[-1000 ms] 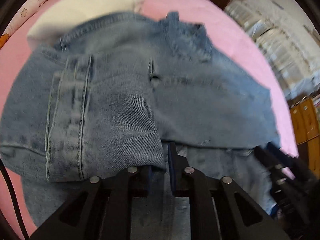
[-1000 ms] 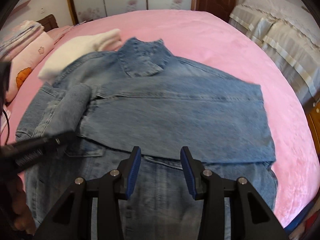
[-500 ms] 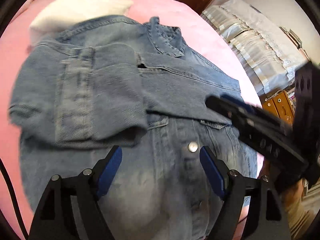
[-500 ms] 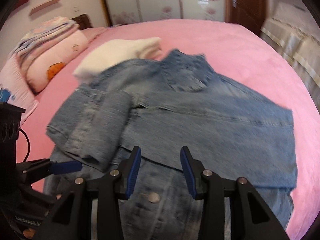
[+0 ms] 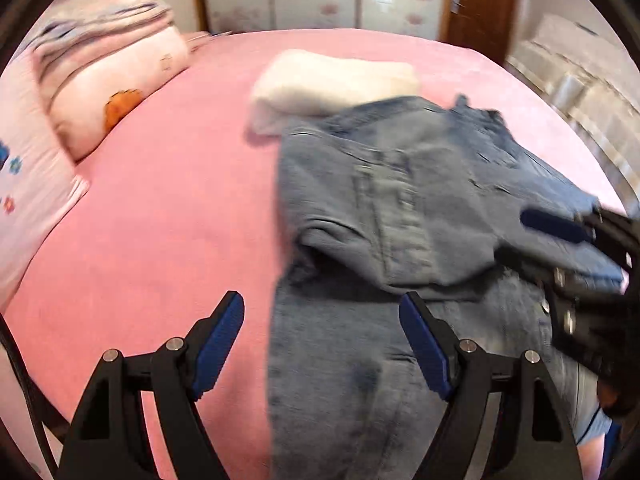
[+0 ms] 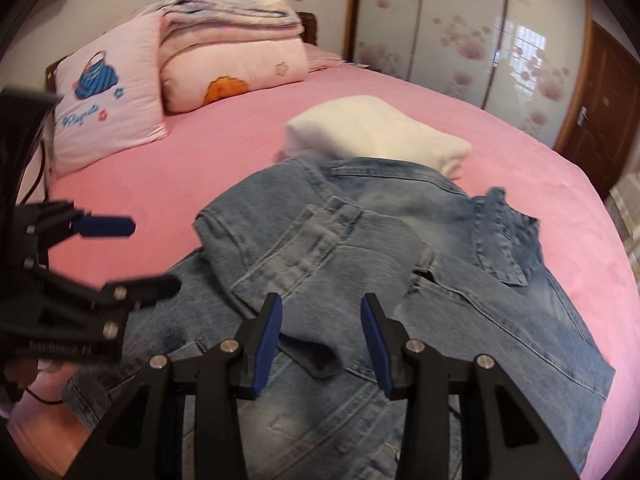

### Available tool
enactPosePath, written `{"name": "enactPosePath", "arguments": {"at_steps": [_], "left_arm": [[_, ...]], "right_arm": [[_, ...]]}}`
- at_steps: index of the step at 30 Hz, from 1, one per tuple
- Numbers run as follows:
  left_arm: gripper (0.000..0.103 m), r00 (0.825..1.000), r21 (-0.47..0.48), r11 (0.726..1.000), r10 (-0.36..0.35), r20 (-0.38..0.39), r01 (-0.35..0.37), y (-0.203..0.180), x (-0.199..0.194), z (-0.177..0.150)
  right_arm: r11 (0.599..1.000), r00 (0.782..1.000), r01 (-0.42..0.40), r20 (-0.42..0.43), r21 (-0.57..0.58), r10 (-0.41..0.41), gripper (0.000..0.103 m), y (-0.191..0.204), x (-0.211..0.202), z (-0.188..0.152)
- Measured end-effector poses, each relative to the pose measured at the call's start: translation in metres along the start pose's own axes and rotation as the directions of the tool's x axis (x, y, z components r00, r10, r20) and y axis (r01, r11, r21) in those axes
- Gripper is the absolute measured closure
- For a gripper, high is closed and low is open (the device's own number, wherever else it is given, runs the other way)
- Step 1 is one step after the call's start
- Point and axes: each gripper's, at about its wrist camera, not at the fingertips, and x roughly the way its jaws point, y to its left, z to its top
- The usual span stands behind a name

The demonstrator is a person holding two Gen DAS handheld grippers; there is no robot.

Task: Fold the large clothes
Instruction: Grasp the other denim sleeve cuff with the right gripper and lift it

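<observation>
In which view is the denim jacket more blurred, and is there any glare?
Left wrist view: the denim jacket is smeared by motion, while the left tool stays sharp. Right wrist view: jacket seams read more clearly; window glare sits on the glossy wardrobe door.

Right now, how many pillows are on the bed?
2, both at the head of the bed: a flat pillow with a blue handbag picture and a plumper pillow with an orange patch beside it, under a folded blanket. Others may be hidden.
</observation>
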Motion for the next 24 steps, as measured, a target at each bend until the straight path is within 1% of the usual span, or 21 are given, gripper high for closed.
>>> {"name": "enactPosePath", "arguments": {"at_steps": [2, 6, 10, 13, 18, 20, 22, 24], "left_arm": [[0.024, 1.0, -0.044, 0.999, 0.003, -0.012, -0.004, 0.011, 0.006, 0.002], [0.024, 0.999, -0.105, 0.994, -0.02, -0.038, 0.016, 0.023, 0.018, 0.0], [0.024, 0.998, -0.131, 0.991, -0.035, -0.048, 0.029, 0.032, 0.024, -0.003], [0.024, 0.998, -0.146, 0.989, -0.041, -0.057, 0.032, 0.037, 0.029, -0.005], [0.024, 0.996, -0.163, 0.986, -0.05, -0.067, 0.039, 0.043, 0.032, -0.007], [0.024, 0.996, -0.167, 0.985, -0.056, -0.068, 0.044, 0.043, 0.032, -0.008], [0.024, 0.996, -0.165, 0.985, -0.058, -0.068, 0.046, 0.043, 0.033, -0.008], [0.024, 0.996, -0.165, 0.985, -0.06, -0.07, 0.048, 0.043, 0.033, -0.009]], "right_arm": [[0.999, 1.0, -0.03, -0.01, -0.036, 0.03, 0.062, 0.009, 0.007, -0.001], [0.991, 0.998, -0.052, -0.052, -0.127, 0.045, 0.062, 0.026, 0.026, -0.001], [0.974, 0.992, -0.055, -0.119, -0.218, 0.03, 0.062, 0.038, 0.049, -0.005], [0.965, 0.99, -0.044, -0.139, -0.26, 0.008, 0.062, 0.044, 0.061, -0.007], [0.967, 0.988, -0.041, -0.154, -0.253, 0.001, 0.062, 0.043, 0.074, -0.004], [0.972, 0.988, -0.047, -0.154, -0.232, 0.011, 0.062, 0.04, 0.077, 0.001], [0.979, 0.987, -0.076, -0.154, -0.19, 0.047, 0.064, 0.034, 0.077, 0.005], [0.982, 0.988, -0.07, -0.151, -0.173, 0.043, 0.064, 0.032, 0.079, 0.008]]}}
